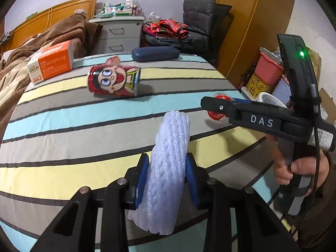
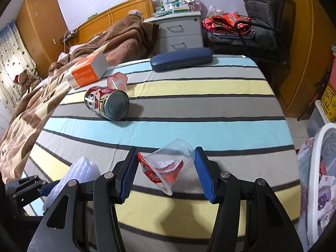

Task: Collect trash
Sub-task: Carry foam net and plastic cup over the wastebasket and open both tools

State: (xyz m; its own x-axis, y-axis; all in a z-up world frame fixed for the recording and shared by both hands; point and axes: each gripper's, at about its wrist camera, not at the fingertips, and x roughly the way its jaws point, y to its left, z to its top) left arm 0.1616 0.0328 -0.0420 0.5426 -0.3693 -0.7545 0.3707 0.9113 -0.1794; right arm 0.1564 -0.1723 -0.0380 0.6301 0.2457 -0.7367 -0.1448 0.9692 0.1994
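Over a striped bed (image 2: 189,109), the left tool (image 1: 167,174) is clamped on a white foam net sleeve (image 1: 168,168), while the right tool (image 2: 166,168) grips a clear plastic cup (image 2: 170,163) with a red wrapper inside, a cartoon-printed can (image 2: 107,103) lying farther back.

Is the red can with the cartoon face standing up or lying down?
Lying down. The red can rests on its side on the striped bedsheet, its round end facing the right wrist camera.
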